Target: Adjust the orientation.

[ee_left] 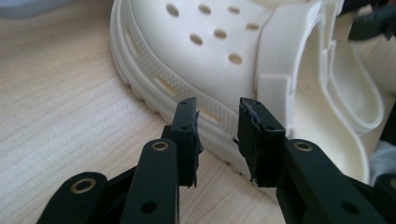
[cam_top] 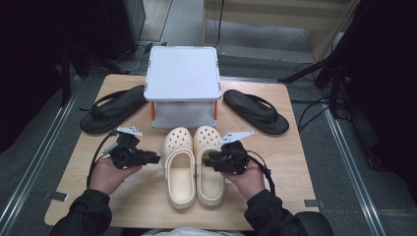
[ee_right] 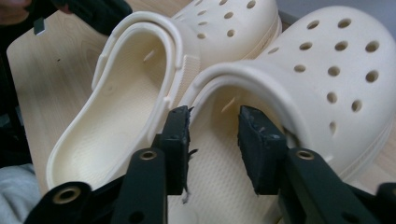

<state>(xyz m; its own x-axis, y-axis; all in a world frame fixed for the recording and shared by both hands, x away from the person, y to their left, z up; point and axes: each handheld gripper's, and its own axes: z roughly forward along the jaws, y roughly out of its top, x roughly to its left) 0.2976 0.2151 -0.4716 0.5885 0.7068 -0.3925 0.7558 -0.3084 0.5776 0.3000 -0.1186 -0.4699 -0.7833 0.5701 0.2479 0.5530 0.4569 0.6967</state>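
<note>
Wooden table (cam_top: 147,196), pale, with everything upon it. At the far middle, a white box-like stand (cam_top: 183,73) with orange corner posts. To each side of the stand, one black flip-flop: left flip-flop (cam_top: 114,109), right flip-flop (cam_top: 255,111). Just in front of the stand, in the table's middle, a pair of cream clogs side by side and touching, toes toward the stand: left clog (cam_top: 179,167), right clog (cam_top: 209,164).

Left gripper (cam_top: 156,159) held in the left hand (cam_top: 107,174), just beside the outer side of the left clog (ee_left: 201,60), jaws apart, nothing between them, tips near the sole edge. Right gripper (cam_top: 207,161) held in the right hand (cam_top: 248,178), over the opening of the right clog (ee_right: 299,79), jaws apart, clamped on nothing.
</note>
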